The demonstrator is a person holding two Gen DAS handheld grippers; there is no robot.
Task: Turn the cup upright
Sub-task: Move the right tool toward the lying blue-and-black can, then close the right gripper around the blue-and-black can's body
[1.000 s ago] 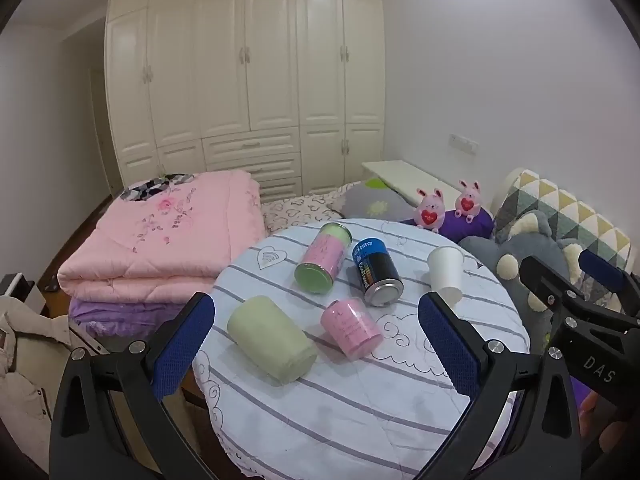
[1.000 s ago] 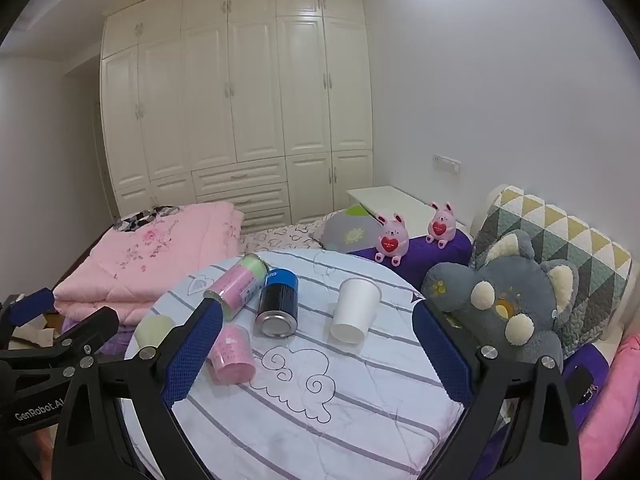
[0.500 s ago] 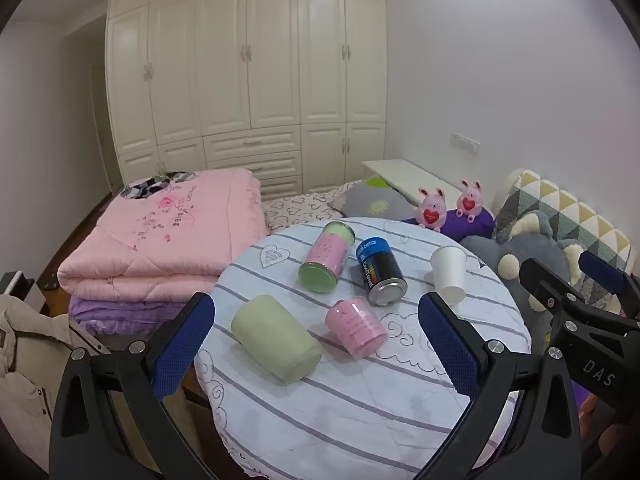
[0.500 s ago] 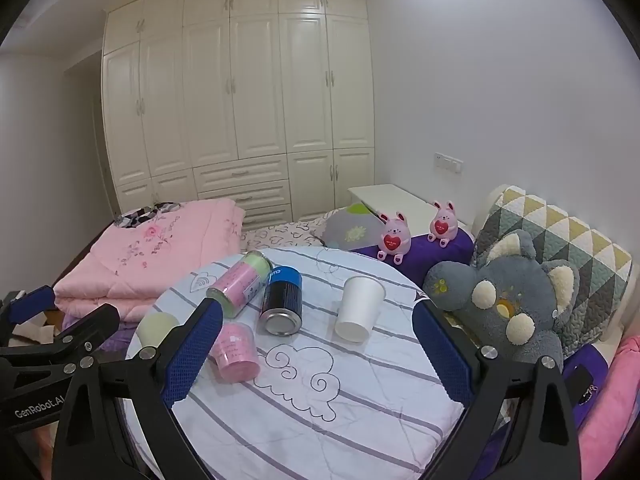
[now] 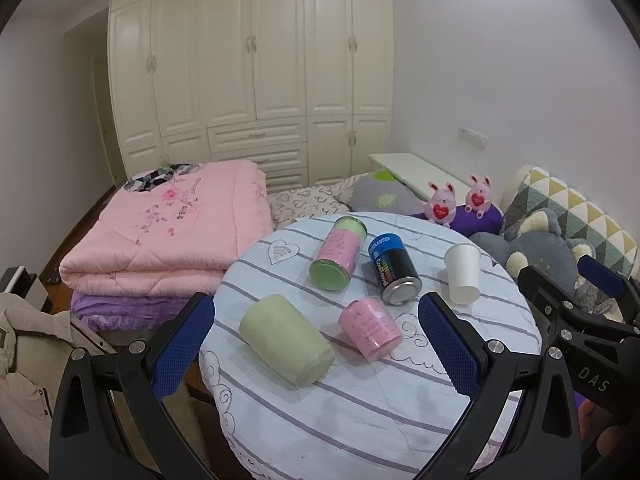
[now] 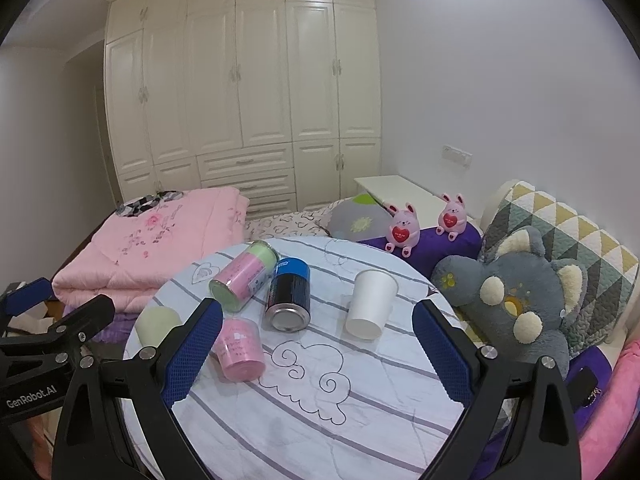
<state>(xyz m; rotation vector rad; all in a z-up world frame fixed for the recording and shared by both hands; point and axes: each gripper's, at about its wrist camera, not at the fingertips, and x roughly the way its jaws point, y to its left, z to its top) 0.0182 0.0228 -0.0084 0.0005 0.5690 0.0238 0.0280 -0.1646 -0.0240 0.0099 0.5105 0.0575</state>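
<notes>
A round table [image 5: 360, 412] with a striped white cloth holds several cups and cans. A white paper cup [image 5: 462, 274] stands upside down at the right; it also shows in the right wrist view [image 6: 370, 304]. A pale green cup [image 5: 286, 344] and a pink cup [image 5: 370, 326] lie on their sides. A pink-green can [image 5: 340, 252] and a blue-black can [image 5: 394, 274] also lie down. My left gripper [image 5: 316, 350] is open and empty, near the green and pink cups. My right gripper [image 6: 318, 354] is open and empty, short of the white cup.
A folded pink quilt [image 5: 168, 232] lies on the bed to the left. Grey plush toys [image 6: 520, 296], a patterned pillow [image 6: 568, 232] and two pink bunnies [image 6: 404, 230] crowd the right side. White wardrobes [image 5: 252, 72] fill the back wall.
Both grippers have drawn back and risen slightly, so the table objects sit a little farther away and lower. Both stay open and nothing on the table moved.
</notes>
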